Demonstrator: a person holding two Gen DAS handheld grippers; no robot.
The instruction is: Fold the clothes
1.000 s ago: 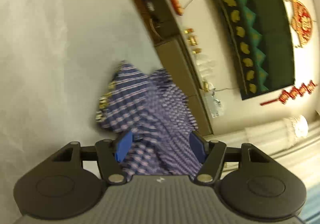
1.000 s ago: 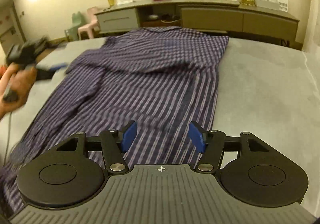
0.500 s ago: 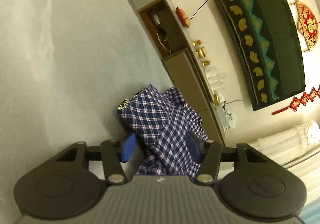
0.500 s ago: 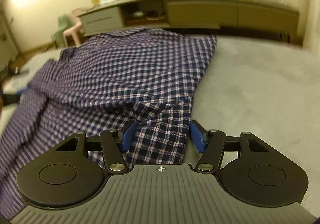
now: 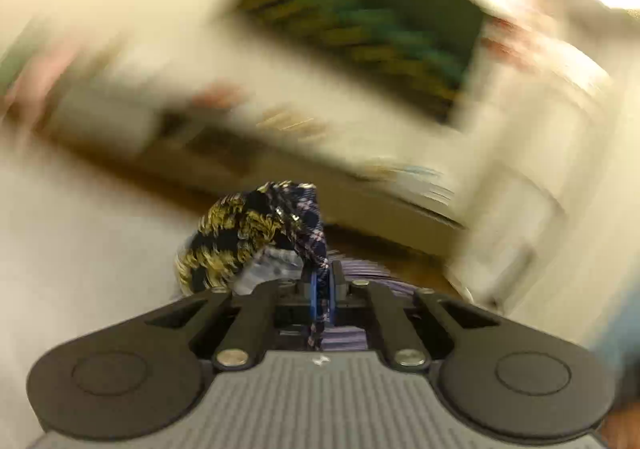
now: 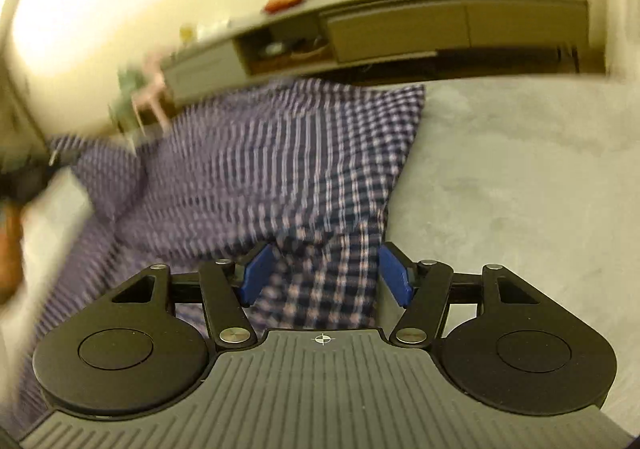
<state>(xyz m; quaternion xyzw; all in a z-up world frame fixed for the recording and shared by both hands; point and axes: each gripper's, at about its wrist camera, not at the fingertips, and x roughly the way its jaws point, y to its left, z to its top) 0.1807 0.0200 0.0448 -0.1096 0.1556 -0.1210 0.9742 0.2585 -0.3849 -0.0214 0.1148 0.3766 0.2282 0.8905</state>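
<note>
My left jaws (image 5: pixel 322 289) pinch the soft, light shirt (image 6: pixel 280 169) at its edge; my right jaws (image 6: pixel 324 277) stand spread over its corner.

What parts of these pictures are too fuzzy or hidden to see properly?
- Left wrist view: the wall and cabinet are smeared by motion blur; only the left gripper, shut on a bunch of the blue checked shirt, looks sharp.
- Left wrist view: the rest of that shirt is hidden behind the gripper.
- Right wrist view: the shirt's far left side is blurred.
- Right wrist view: the open right gripper covers the shirt's near edge.
</note>
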